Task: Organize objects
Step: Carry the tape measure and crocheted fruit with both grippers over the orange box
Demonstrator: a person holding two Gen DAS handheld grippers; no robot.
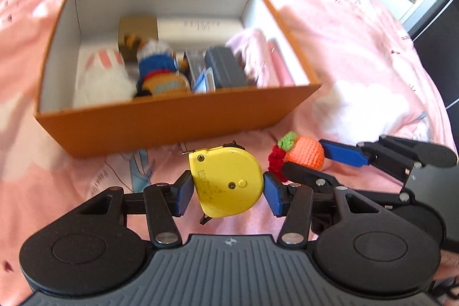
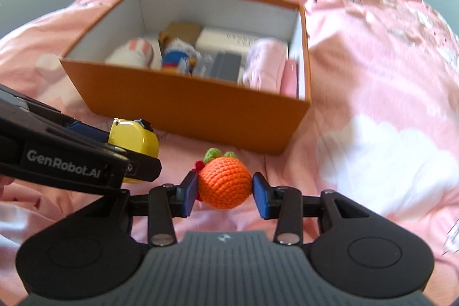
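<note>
My left gripper [image 1: 228, 189] is shut on a yellow tape measure [image 1: 226, 182], held just in front of the orange box [image 1: 172, 125]. My right gripper [image 2: 225, 189] is shut on an orange crocheted fruit [image 2: 225, 182] with green leaves and a red loop. In the left wrist view the fruit [image 1: 307, 154] and the right gripper's fingers [image 1: 344, 155] sit close to the right of the tape measure. In the right wrist view the tape measure [image 2: 134, 141] shows at the left, in front of the box [image 2: 200, 111].
The open box holds several things: a knitted doll [image 1: 160, 70], a white plush [image 1: 103, 76], a grey case [image 1: 226, 68], pink cloth [image 1: 252, 48], a gold box [image 1: 137, 30]. The box stands on a pink bedspread [image 1: 358, 62]. A dark doorway lies far right.
</note>
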